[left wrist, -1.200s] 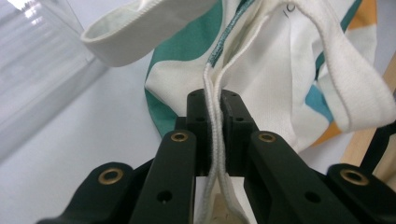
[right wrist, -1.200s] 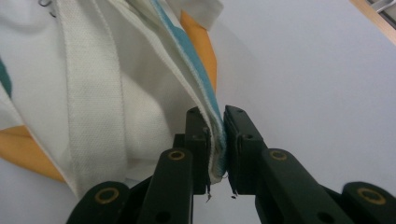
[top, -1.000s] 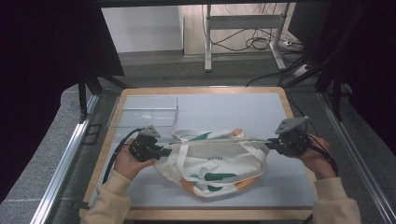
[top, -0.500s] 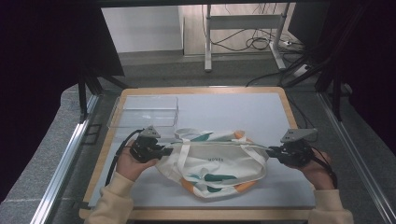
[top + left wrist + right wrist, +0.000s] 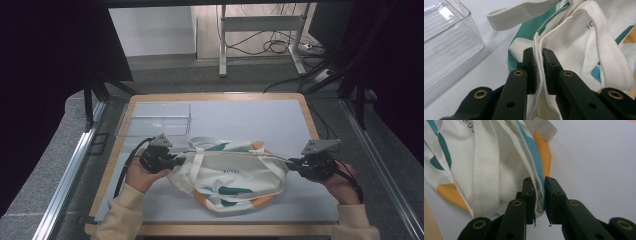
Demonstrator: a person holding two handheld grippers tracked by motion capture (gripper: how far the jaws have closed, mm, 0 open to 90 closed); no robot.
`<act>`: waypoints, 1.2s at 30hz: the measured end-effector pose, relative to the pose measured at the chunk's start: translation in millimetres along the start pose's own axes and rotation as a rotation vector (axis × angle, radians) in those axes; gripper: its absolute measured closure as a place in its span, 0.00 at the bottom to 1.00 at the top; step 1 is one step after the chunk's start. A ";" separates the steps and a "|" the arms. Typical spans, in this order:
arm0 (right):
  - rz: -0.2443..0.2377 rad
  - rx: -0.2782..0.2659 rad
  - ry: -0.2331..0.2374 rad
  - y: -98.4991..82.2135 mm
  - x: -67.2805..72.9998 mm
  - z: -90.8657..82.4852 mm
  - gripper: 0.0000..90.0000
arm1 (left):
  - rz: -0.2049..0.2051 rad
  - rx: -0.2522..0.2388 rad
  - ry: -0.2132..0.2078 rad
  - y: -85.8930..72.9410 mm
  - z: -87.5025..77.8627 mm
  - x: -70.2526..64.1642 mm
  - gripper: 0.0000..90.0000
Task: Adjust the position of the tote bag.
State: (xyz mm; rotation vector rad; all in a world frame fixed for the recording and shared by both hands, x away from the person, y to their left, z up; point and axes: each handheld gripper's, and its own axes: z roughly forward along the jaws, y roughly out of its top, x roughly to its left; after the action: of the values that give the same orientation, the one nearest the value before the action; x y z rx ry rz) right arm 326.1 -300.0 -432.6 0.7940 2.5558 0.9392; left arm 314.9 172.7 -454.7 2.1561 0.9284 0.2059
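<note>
Bag (image 5: 227, 172) lies mid-worktop (image 5: 250, 115), stretched between both grippers, just below the clear bin (image 5: 155, 119). Left gripper (image 5: 172, 161) grasps the bag's left rim; its jaws have just been easing open, cloth still between them. Right gripper (image 5: 292, 166) clamps the right rim hem; its jaws have also just loosened slightly. Since a second ago the right hand has dropped lower and the rim hangs slacker. Likely the bag is being laid flat, release near.

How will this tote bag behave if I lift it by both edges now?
Likely floppy: the tote bag already sags and folds between the left tongs and right tongs. Probably light. Its straps may dangle loose.
</note>
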 end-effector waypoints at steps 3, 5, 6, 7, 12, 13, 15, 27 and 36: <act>0.017 -0.014 -0.004 -0.7 -0.6 -1.7 0.74 | 0.003 -0.015 -0.014 -0.3 -5.1 -0.5 0.87; 0.044 -0.052 -0.006 -1.3 -1.7 -4.9 0.60 | 0.006 -0.038 -0.035 -0.4 -9.7 -1.1 0.80; 0.059 -0.070 -0.011 -1.2 -1.8 -6.9 0.56 | 0.005 -0.046 -0.044 -0.3 -11.5 -1.2 0.77; 0.068 -0.084 -0.015 -0.9 -2.1 -8.6 0.51 | 0.004 -0.056 -0.053 -0.1 -14.0 -1.6 0.73; 0.126 -0.183 -0.042 5.1 0.6 -21.0 0.38 | 0.012 -0.090 -0.083 1.5 -25.1 -6.1 0.53; 0.127 -0.200 -0.039 6.5 2.0 -22.3 0.37 | 0.015 -0.094 -0.082 1.8 -26.3 -6.9 0.51; 0.135 -0.224 -0.045 10.4 5.8 -23.4 0.35 | 0.021 -0.099 -0.080 2.7 -28.5 -9.1 0.48; 0.129 -0.275 -0.006 28.3 22.3 -17.4 0.33 | 0.019 -0.155 -0.059 3.4 -42.1 -10.2 0.42; 0.110 -0.286 -0.002 37.5 32.6 -15.1 0.31 | 0.010 -0.177 -0.044 2.2 -47.8 -9.3 0.41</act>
State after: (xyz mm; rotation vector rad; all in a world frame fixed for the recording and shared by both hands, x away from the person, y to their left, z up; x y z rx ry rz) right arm 307.9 -264.4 -399.4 0.8530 2.3213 1.3009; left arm 289.5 193.5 -418.6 1.9954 0.8419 0.2355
